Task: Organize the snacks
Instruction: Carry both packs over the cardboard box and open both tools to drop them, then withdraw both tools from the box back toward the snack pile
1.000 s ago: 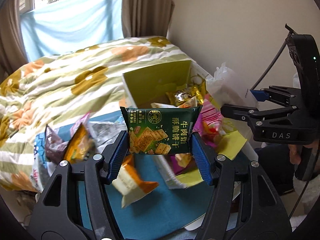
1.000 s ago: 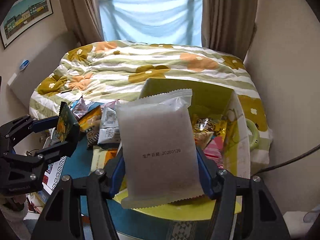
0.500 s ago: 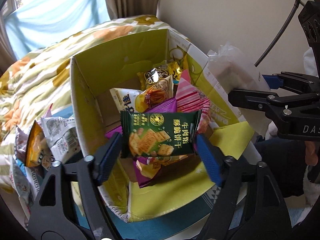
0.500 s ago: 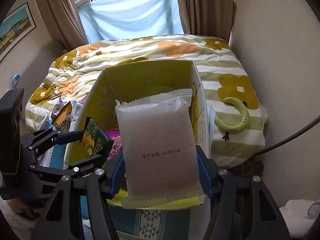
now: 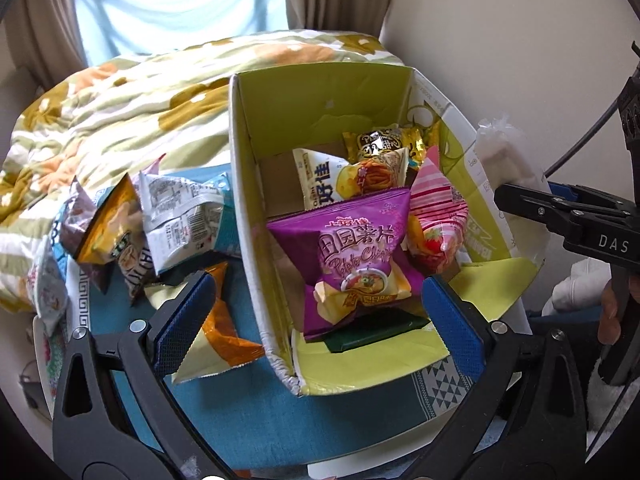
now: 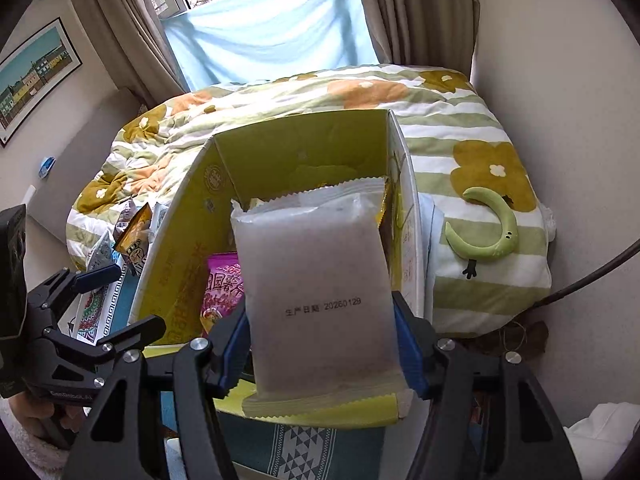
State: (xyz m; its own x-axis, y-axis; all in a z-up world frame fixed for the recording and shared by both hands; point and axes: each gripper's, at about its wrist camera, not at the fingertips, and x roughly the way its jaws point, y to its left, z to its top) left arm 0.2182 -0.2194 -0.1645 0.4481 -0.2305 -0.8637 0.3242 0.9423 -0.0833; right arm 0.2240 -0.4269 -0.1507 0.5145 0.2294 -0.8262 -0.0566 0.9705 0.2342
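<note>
I've got several snacks in the yellow box (image 5: 320, 92), left hand-held gripper (image 5: 316, 312) spread empty, right hand-held gripper (image 6: 322, 356) clamping a frosted packet (image 6: 320, 292) (loose packets (image 5: 176, 216) remain outside).

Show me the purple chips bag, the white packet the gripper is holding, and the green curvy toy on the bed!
purple chips bag (image 5: 352, 236): left wrist view, middle of its printed front.
white packet (image 6: 320, 280): right wrist view, middle of its plain face, above the date.
green curvy toy (image 6: 486, 226): right wrist view, on its curved body.

Yellow-green box (image 5: 320, 92), purple chip bag (image 5: 352, 248), pink striped packet (image 5: 436, 204), frosted white packet (image 6: 320, 280), green-striped floral quilt (image 6: 460, 120)
</note>
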